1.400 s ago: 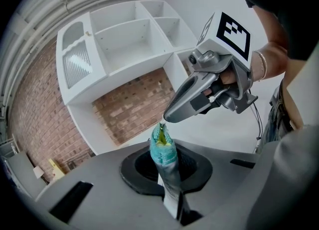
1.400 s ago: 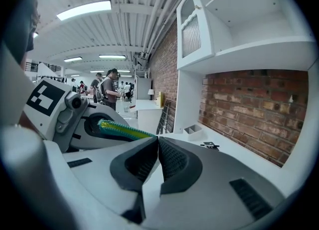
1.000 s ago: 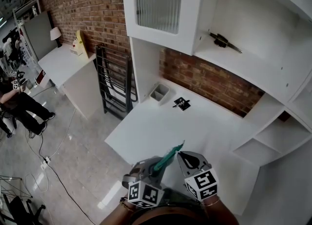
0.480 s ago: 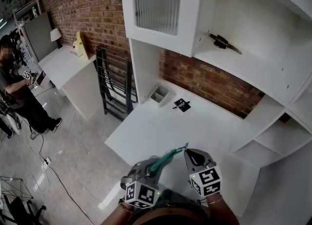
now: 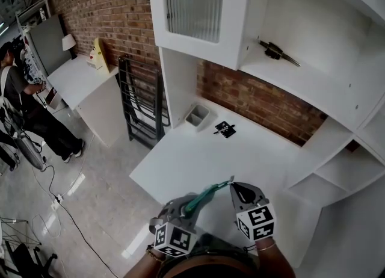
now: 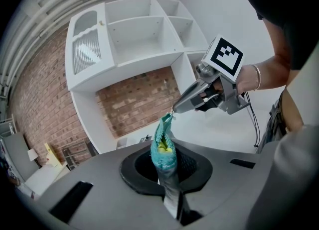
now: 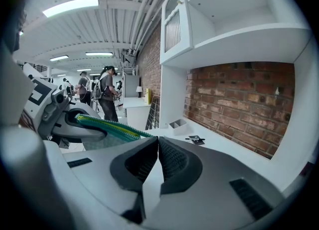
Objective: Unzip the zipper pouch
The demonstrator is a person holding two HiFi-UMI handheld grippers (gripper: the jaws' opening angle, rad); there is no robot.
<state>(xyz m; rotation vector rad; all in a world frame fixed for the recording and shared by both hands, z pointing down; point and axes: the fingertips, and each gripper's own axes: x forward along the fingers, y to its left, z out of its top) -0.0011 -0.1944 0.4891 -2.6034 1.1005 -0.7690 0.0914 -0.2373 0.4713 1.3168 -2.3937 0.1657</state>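
Note:
A teal zipper pouch (image 5: 206,195) hangs in the air over the front edge of the white desk (image 5: 198,156), stretched between both grippers. My left gripper (image 5: 185,209) is shut on its lower end; in the left gripper view the pouch (image 6: 163,149) rises from those jaws, and its mouth gapes a little with yellow showing inside. My right gripper (image 5: 231,185) is shut on the zipper pull at the pouch's upper tip, where its fingertips (image 6: 175,108) pinch a small pale tab. The right gripper view shows shut jaws (image 7: 157,142) with the pouch (image 7: 112,127) running left to the left gripper (image 7: 75,124).
A small grey bin (image 5: 197,115) and a black card with a pen (image 5: 224,129) lie at the back of the desk by the brick wall. Open white shelves (image 5: 325,174) stand to the right, one with a dark tool (image 5: 277,50). A black rack (image 5: 141,105) and people (image 5: 24,108) are at the left.
My right gripper has shifted a little to the right with the pouch's tip, so the pouch lies flatter and more stretched. The left gripper has stayed put. A person at far left has walked.

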